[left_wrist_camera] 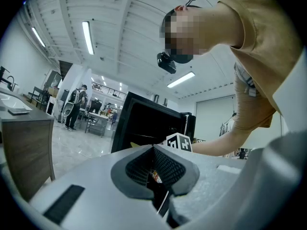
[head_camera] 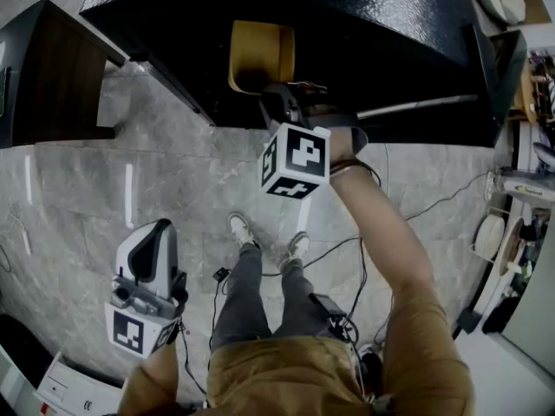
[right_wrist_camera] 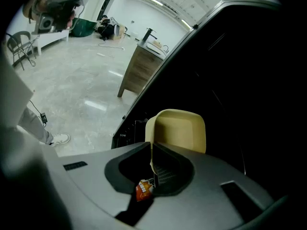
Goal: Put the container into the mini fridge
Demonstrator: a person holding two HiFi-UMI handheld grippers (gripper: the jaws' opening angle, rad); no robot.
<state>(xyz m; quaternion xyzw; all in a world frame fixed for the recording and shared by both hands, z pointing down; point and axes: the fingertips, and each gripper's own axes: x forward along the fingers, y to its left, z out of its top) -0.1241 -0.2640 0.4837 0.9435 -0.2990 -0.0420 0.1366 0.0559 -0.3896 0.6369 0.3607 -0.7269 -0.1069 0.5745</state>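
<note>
A tan-yellow container (head_camera: pixel 260 55) hangs at the dark mouth of the black mini fridge (head_camera: pixel 373 33). My right gripper (head_camera: pixel 277 98) is shut on the container's wall, arm stretched forward. In the right gripper view the container (right_wrist_camera: pixel 180 131) stands on edge just past my right gripper (right_wrist_camera: pixel 152 164), with the fridge interior (right_wrist_camera: pixel 240 80) black behind it. My left gripper (head_camera: pixel 154 232) hangs low at my left side over the floor, far from the fridge. In its own view the left gripper (left_wrist_camera: pixel 154 169) shows jaws together with nothing held, and the fridge (left_wrist_camera: pixel 144 123) lies ahead.
A dark wooden cabinet (head_camera: pixel 52 76) stands left of the fridge. Cables (head_camera: pixel 364 250) trail over the grey marble floor by my shoes (head_camera: pixel 243 228). A rack with plates (head_camera: pixel 507 241) lines the right edge. A white box (head_camera: pixel 61 388) sits at lower left.
</note>
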